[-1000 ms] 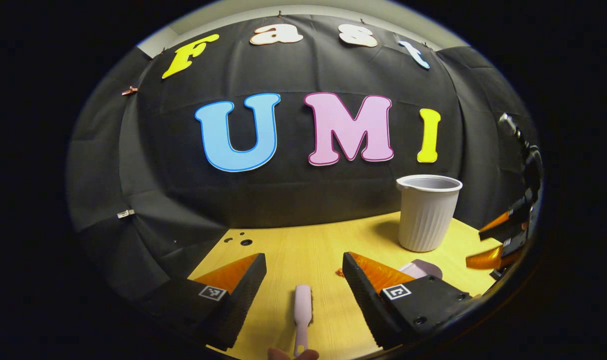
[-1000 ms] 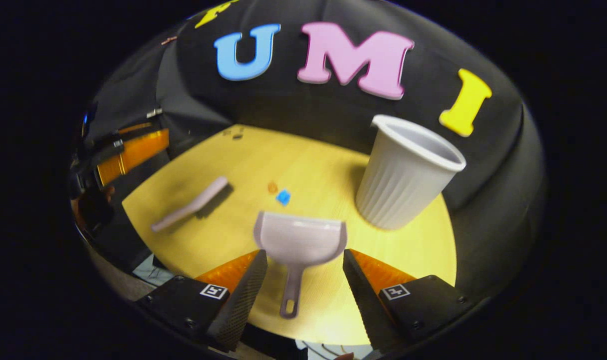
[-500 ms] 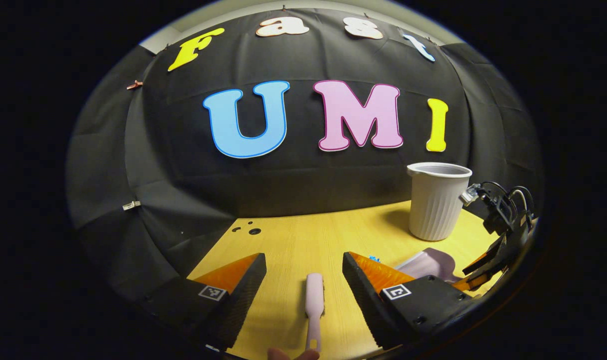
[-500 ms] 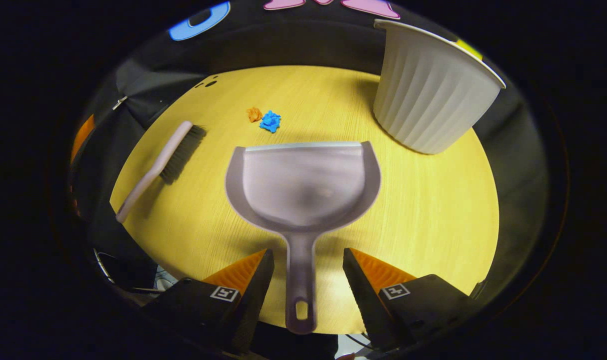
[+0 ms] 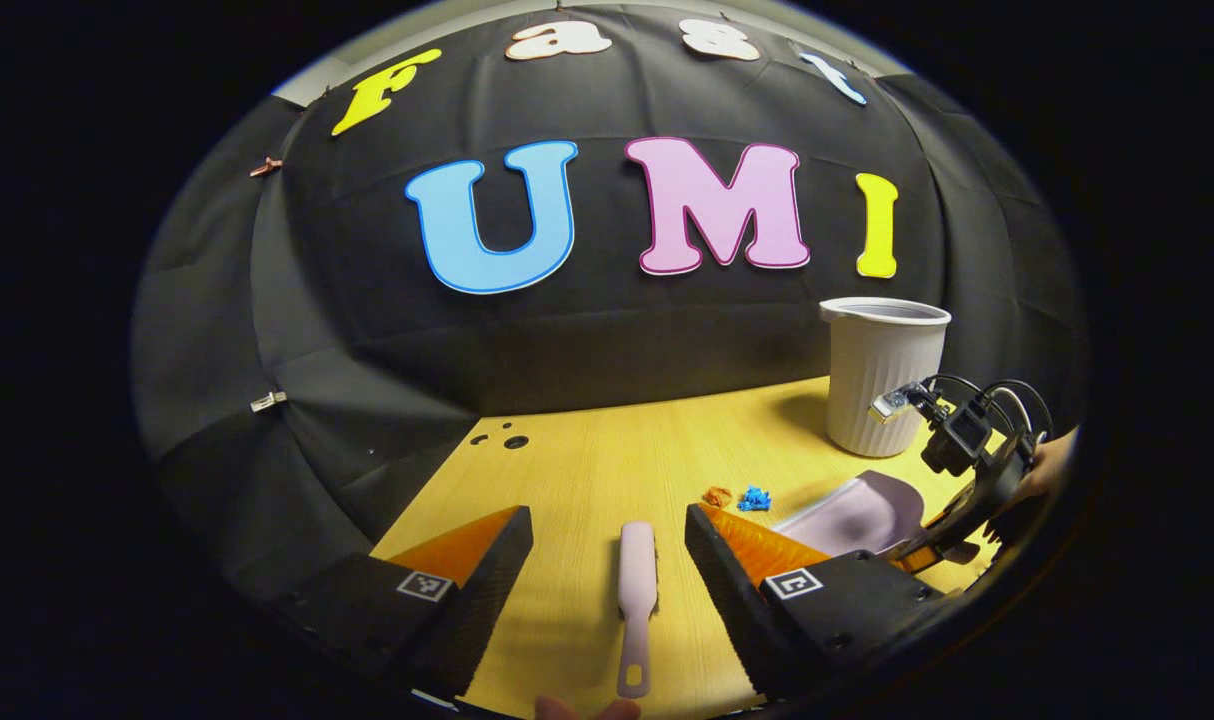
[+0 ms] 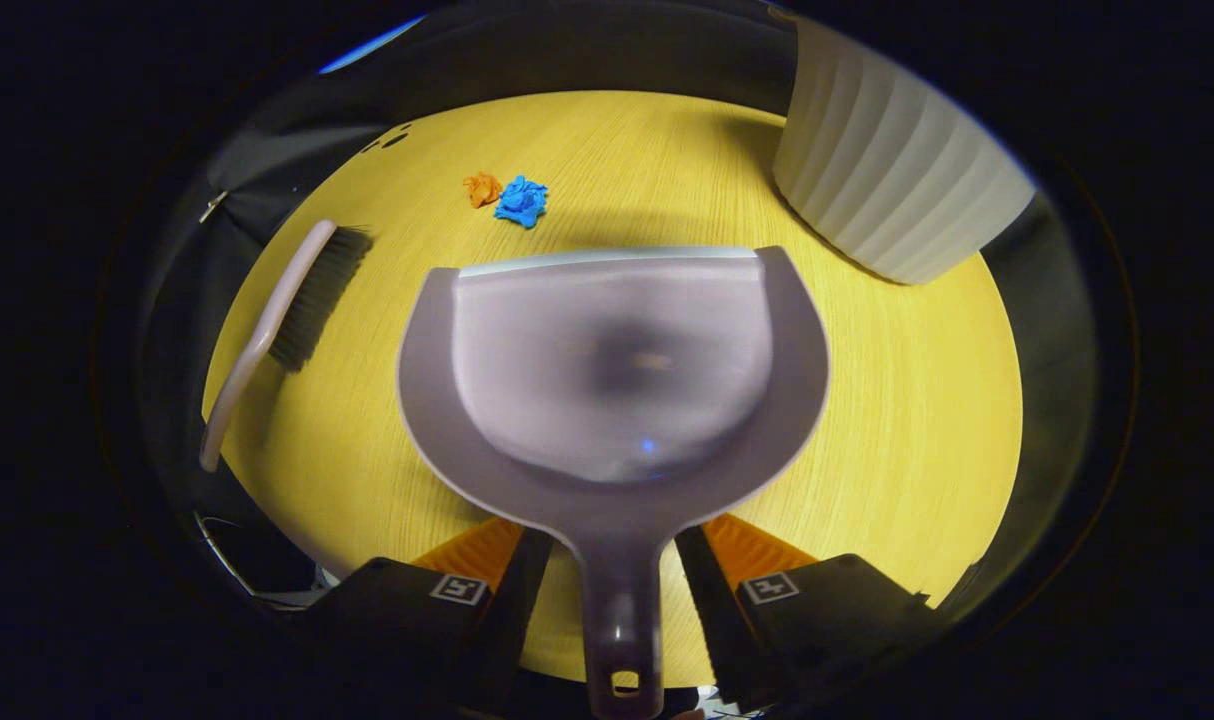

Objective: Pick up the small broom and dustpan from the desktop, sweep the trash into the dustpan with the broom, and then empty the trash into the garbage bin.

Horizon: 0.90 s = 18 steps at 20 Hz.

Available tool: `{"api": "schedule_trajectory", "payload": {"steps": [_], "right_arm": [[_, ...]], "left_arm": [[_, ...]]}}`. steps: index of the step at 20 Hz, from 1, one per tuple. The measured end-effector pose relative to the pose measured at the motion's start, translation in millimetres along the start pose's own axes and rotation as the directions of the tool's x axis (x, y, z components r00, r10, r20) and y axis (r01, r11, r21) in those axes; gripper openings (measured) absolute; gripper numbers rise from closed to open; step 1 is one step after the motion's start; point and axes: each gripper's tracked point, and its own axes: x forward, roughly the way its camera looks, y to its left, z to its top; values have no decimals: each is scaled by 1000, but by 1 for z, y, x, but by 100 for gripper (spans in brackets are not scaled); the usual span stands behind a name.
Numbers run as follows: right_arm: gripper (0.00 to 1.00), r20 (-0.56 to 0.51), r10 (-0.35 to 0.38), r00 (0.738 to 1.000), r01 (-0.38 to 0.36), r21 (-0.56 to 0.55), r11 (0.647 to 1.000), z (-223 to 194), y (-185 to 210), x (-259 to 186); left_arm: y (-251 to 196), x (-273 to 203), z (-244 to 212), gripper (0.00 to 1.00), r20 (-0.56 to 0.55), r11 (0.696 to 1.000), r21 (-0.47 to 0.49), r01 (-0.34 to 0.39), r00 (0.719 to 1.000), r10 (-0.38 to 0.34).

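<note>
The only marks are small square coded tags on the bodies of both grippers; nothing on them can be read.

In the left gripper view, the left gripper [image 5: 607,570] hangs over the table [image 5: 587,460] with its fingers spread wide. The broom [image 5: 636,590] lies flat on the wood between them, handle end toward the camera, touching neither finger. Ahead and to the right of the right-hand finger lie two bits of trash, an orange scrap [image 5: 717,495] and a blue scrap [image 5: 754,497], side by side. Farther right stands the bin [image 5: 882,375], upright near the table's far edge. A fingertip of the person shows at the bottom edge.

In the right gripper view, the right gripper [image 6: 615,585] has its fingers close on either side of the handle of the dustpan [image 6: 617,370]; whether they press on it I cannot tell. The pan's mouth points away from the gripper toward the scraps just beyond its lip. The broom lies off to the left, the bin ahead to the right.
</note>
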Motion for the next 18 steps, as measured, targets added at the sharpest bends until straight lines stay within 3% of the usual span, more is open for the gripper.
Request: {"api": "schedule_trajectory", "payload": {"steps": [2, 3, 4, 7, 9, 11, 12, 13, 16, 17, 18], "right_arm": [[55, 9, -13, 1000, 13, -7, 1000, 3, -4, 2], [54, 0, -28, 1000, 28, -21, 999, 2, -9, 2], [39, 3, -29, 1000, 29, -21, 999, 2, -7, 0], [38, 14, -29, 999, 29, -29, 999, 4, -8, 0], [43, 9, 1, 1000, 0, -28, 1000, 3, -3, 0], [29, 36, 5, 999, -3, -52, 999, 5, -6, -4], [36, 58, 13, 998, -9, -68, 998, 7, -4, -7], [36, 68, 27, 997, -22, -85, 996, 6, -1, -12], [36, 59, 45, 997, -35, -160, 986, 0, -1, -23], [33, 54, 40, 998, -29, -187, 982, -3, -2, -24], [36, 52, 36, 998, -24, -209, 978, -5, -3, -26]], "left_arm": [[0, 1, -2, 97, -6, 1000, 0, -4, 1000, 4], [-1, 1, -4, 98, -11, 1000, -2, -5, 1000, 5], [-1, 2, -6, 98, -18, 1000, -2, -6, 1000, 6], [-3, 2, -13, 97, -35, 1000, -2, -1, 999, 1], [-6, 4, -18, 97, -53, 1000, -5, 12, 999, -12], [-8, 8, -30, 97, -93, 1000, -10, 25, 995, -26], [-10, 10, -39, 97, -133, 999, -14, 33, 991, -35], [-12, 11, -50, 98, -172, 999, -20, 41, 984, -44], [-15, 15, -84, 98, -314, 997, -56, 59, 947, -73], [-16, 19, -97, 98, -365, 996, -65, 57, 928, -77], [-17, 22, -109, 98, -414, 996, -75, 55, 907, -82]]}}
